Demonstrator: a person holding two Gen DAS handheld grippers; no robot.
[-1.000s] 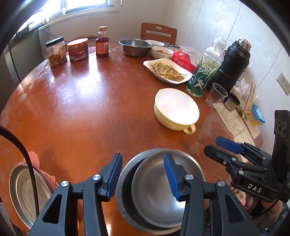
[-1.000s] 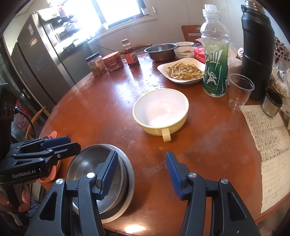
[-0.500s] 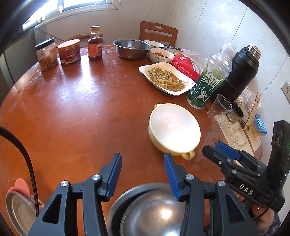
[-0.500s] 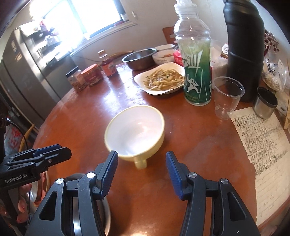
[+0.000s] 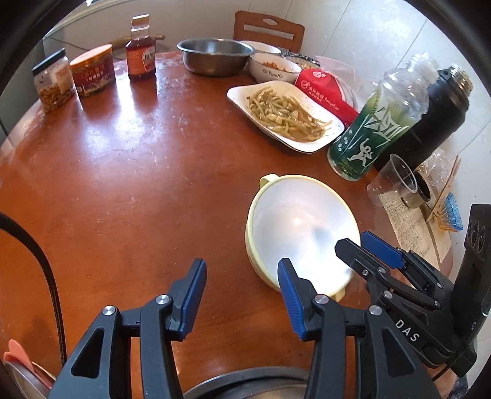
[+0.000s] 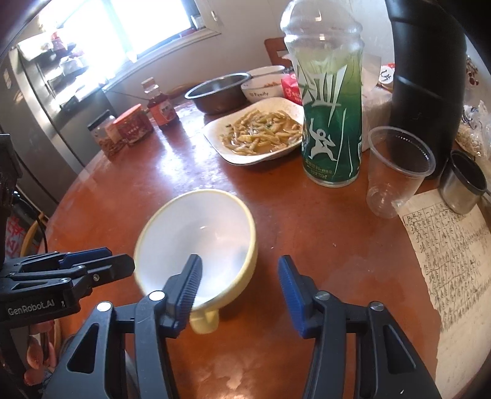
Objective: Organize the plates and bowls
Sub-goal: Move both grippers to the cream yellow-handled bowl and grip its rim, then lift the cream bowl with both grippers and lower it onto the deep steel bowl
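Here | round wooden table glossy, sunlit | window behind | left claw released | right claw released, closing

Yellow handled bowl: one
Steel bowls: one deep bowl at the far side; a steel rim at the bottom edge, possibly stacked pieces, count unclear
White ceramic bowls: two
White plate of food: one
Jars: two
Sauce bottle: one
Green drink bottle: one
Black flask: one
Clear plastic cup: one
Small steel cup: one
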